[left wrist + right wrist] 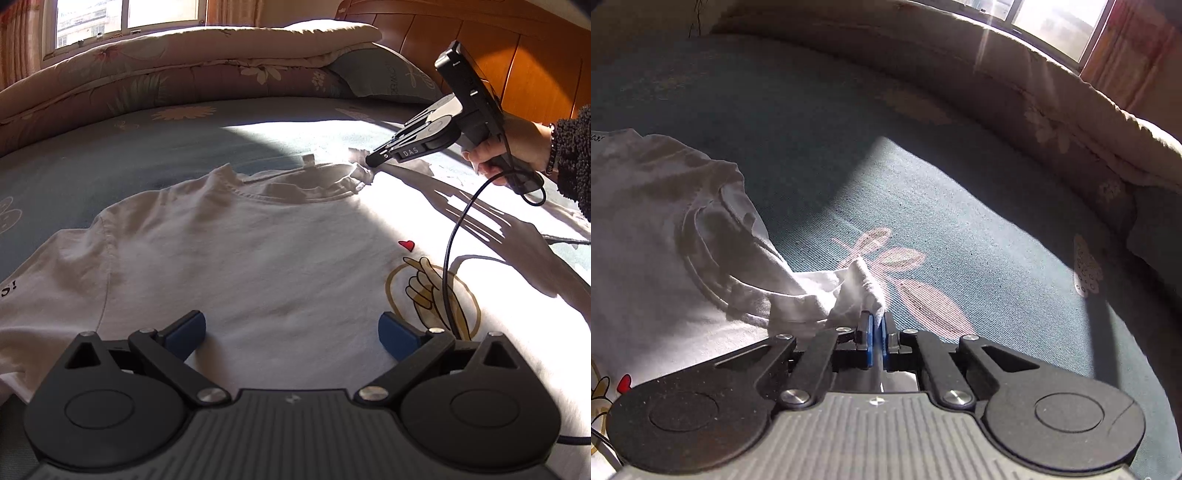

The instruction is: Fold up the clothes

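A white T-shirt (258,251) lies spread front-up on the bed, with a red heart (406,244) and a hand drawing inside a gold ring on its chest. My left gripper (291,332) hovers open over the shirt's middle, its blue pads wide apart with nothing between them. My right gripper (371,160), held by a hand (517,147), is shut on the shirt's shoulder by the collar (310,184). In the right wrist view the right gripper (877,323) pinches a bunched fold of the white T-shirt (646,221) and lifts it slightly off the sheet.
The bed has a blue-green flowered sheet (147,147). A rolled floral quilt (166,66) and a pillow (380,74) lie along the far side, under a window (129,18). A wooden headboard (517,55) stands at right. A black cable (454,251) hangs across the shirt.
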{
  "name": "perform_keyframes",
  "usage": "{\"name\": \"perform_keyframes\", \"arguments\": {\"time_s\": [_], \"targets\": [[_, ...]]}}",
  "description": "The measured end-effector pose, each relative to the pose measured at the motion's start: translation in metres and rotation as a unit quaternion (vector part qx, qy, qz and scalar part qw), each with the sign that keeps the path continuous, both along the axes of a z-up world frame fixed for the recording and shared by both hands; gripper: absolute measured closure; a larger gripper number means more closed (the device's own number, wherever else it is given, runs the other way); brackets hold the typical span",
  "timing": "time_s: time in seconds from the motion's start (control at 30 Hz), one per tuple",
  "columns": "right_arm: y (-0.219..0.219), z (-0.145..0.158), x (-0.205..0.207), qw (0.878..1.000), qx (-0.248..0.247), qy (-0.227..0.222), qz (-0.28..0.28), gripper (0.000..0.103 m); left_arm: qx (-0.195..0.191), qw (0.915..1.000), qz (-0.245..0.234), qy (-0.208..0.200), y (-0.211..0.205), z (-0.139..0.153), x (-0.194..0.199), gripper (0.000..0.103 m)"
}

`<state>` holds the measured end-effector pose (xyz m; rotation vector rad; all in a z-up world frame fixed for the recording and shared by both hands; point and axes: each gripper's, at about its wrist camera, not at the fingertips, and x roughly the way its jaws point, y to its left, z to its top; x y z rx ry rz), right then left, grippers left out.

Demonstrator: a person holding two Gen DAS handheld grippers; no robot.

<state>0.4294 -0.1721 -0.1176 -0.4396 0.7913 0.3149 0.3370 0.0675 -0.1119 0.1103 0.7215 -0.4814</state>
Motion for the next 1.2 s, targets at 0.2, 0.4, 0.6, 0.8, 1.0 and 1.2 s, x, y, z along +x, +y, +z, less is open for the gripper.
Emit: {"name": "perform_keyframes", "arguments": {"time_s": [0.2,0.4,0.6,0.8,1.0,1.2], "targets": [[0.023,0.01,-0.009,1.0,-0.011,-0.025,0.0,0.09,-0.008,1.0,0.001,0.003,0.003,0.002,0.0,0.004],[0.045,0.016,-0.005,0.998,-0.034,-0.044,0.005,0.086,-0.013,0.9999,0.006,0.005,0.005,0.002,0.002,0.004],[0.035,-0.001,0.028,0.999,-0.044,-0.02,-0.009,0.047,-0.013,0.9999,0.005,0.006,0.005,0.001,0.003,0.003],[0.027,-0.007,0.03,1.0,-0.009,0.012,0.011,0.095,-0.01,0.9999,0.004,0.005,0.004,0.0,0.002,0.002],[0.046,-0.008,0.031,0.999,0.029,0.031,-0.005,0.098,-0.016,0.9998,0.005,0.006,0.006,0.001,0.003,0.002],[0.065,-0.009,0.031,0.996,0.067,0.049,-0.02,0.079,-0.033,0.9993,0.015,0.007,0.012,0.007,0.004,0.002]]}}
